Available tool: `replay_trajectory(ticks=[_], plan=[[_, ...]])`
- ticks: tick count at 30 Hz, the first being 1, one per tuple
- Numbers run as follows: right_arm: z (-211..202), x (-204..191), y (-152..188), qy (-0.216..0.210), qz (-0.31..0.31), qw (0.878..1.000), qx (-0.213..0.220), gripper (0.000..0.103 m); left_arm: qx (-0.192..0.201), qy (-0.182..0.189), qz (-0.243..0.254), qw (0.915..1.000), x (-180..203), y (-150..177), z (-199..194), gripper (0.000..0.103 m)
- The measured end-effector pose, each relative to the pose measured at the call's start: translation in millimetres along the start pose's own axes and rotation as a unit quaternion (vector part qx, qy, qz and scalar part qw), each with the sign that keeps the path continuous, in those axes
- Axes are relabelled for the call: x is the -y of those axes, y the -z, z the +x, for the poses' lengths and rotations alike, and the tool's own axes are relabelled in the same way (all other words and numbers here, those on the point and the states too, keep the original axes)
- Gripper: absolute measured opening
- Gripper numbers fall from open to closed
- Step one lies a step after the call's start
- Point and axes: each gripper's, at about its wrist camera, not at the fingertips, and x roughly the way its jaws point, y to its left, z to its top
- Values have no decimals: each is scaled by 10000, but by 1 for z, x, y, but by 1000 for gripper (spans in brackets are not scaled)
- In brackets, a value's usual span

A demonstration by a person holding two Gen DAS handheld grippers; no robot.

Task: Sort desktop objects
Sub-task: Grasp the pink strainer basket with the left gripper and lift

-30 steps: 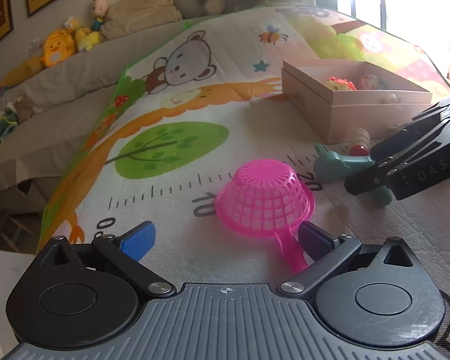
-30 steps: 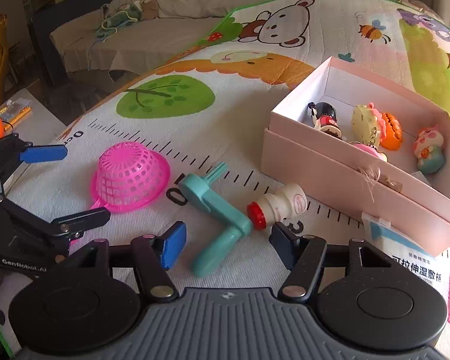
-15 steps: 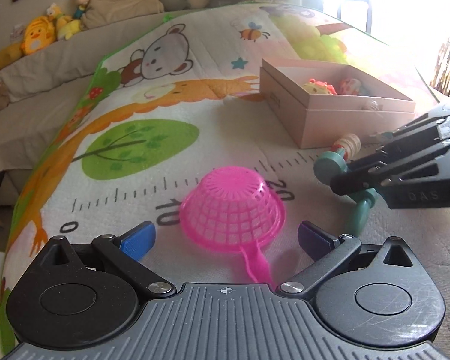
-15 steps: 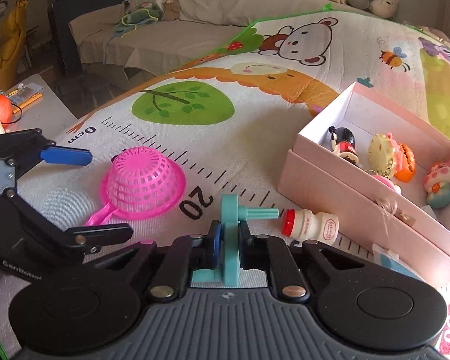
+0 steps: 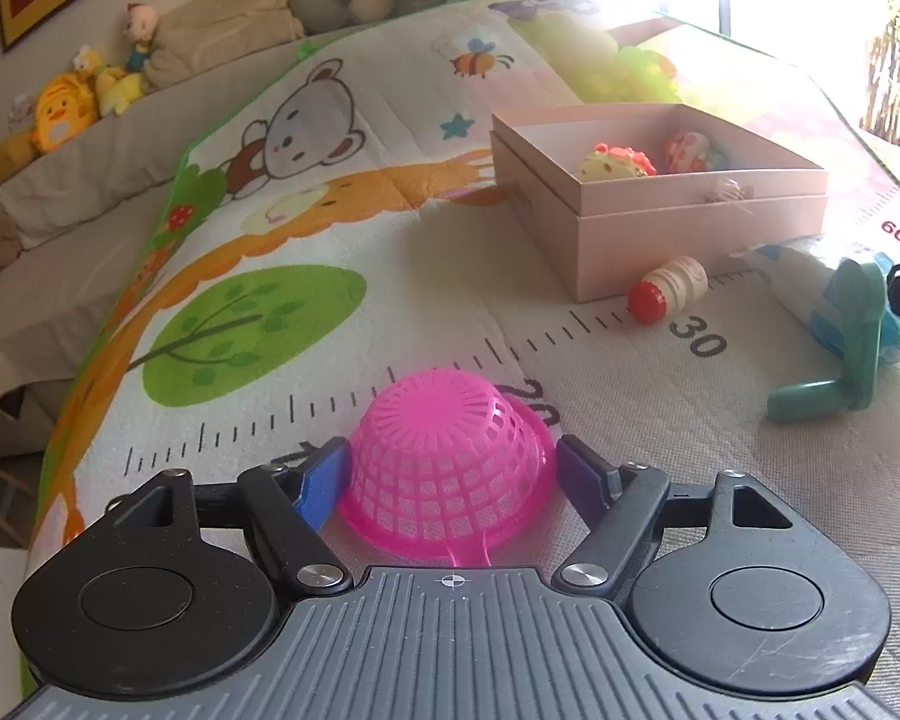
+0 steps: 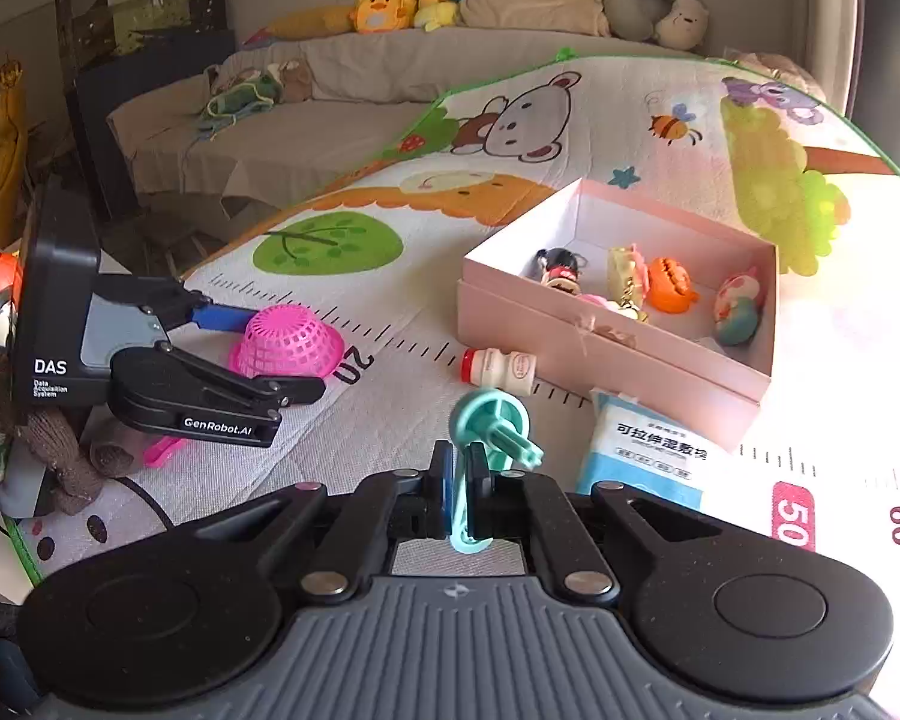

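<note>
Left wrist view: left claw (image 5: 450, 471) is closing around one upturned pink basket (image 5: 447, 468), which earlier lay well ahead of it. Right claw (image 6: 459, 486), spread a second ago, now pinches one teal crank toy (image 6: 492, 426), lifted off the mat (image 6: 390, 420).

Black left tool (image 5: 450, 468) with blue pads (image 5: 324, 480), silver screws.

Pink strainer (image 5: 450, 462) handle hidden under gripper body; wipes pack (image 6: 648, 450) partly hidden.
</note>
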Motion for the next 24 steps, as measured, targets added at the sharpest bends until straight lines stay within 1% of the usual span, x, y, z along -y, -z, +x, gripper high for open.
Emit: replay_trajectory(ticks=[3, 5, 7, 9, 11, 12, 14, 16, 18, 20, 21, 22, 24], plan=[[-12, 7, 3, 0, 125, 9998, 150, 4, 100, 115, -53, 9999, 3, -4, -13, 78], [-20, 12, 3, 3, 159, 9995, 258, 3, 373, 208, 52, 9991, 9, -14, -27, 78], [-25, 17, 2, 132, 150, 9992, 355, 3, 696, 227, 200, 9971, 16, -26, -41, 78], [-27, 22, 1, 177, 208, 9991, 329, 4, 925, 278, 282, 9949, 22, -37, -52, 78], [-25, 25, 4, 37, 331, 9992, 215, 5, 1017, 374, 323, 9936, 28, -41, -58, 78], [-22, 25, 6, -50, 402, 9991, 148, 8, 1018, 427, 337, 9933, 31, -40, -59, 78], [-9, 24, 15, -208, 688, 9974, -44, 32, 924, 555, 320, 9937, 36, -35, -57, 78], [8, 18, 23, -22, 820, 9965, -159, 33, 750, 644, 277, 9947, 39, -27, -51, 78], [23, 16, 23, 227, 925, 9953, -180, 34, 558, 635, 192, 9962, 37, -19, -43, 78], [35, 16, 19, 340, 995, 9943, -150, 42, 397, 609, 59, 9973, 32, -13, -36, 78], [41, 17, 18, 401, 1023, 9939, -138, 44, 354, 603, 12, 9976, 30, -11, -33, 78], [47, 18, 16, 460, 1028, 9935, -151, 45, 314, 603, -41, 9977, 27, -8, -31, 79], [61, 18, 13, 572, 1014, 9930, -194, 44, 266, 623, -111, 9976, 23, -4, -27, 78]])
